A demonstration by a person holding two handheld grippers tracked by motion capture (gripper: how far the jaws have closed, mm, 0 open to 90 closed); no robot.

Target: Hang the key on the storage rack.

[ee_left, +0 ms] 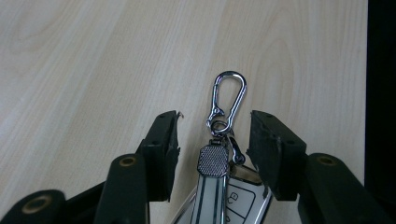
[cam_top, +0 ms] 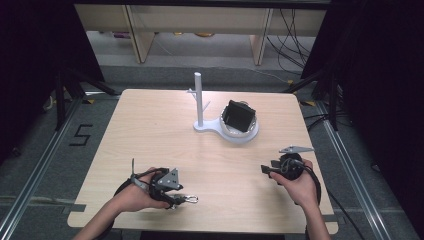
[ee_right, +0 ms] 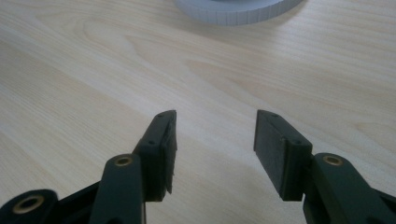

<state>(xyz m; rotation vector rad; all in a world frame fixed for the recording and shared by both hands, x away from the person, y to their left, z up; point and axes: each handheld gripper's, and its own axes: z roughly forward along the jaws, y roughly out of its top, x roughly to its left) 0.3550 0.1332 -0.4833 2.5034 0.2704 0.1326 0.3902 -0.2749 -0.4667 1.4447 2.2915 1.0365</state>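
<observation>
L gripper (ee_left: pixel 212 135) sat low over the table (cam_top: pixel 150 130) near the front edge, jaws spread w/ a gap either side of the key fob (ee_left: pixel 224 196) lying flat on the wood; pads not touching it. The fob lay right between the jaws and ran back under the gripper body, its long axis in line w/ the jaws. The silver clip (ee_left: pixel 229 98) stuck out past the fingertips, pointing straight ahead of the gripper. In the high view the L gripper (cam_top: pixel 175 199) showed the clip (cam_top: pixel 192 199) poking out toward the R side.

R gripper (cam_top: pixel 265 170) also spread, nothing between jaws, well apart from the fob, aimed across the table toward it. L hand clearly nearer.

Ahead of both: white stand (cam_top: pixel 200 105) w/ pegs, and a dark box-like thing (cam_top: pixel 239 116) on its round tray, prob. a pouch, too small to tell.

Judgement: the grab turns on closing across the fob's narrow width, just behind the clip ring.
</observation>
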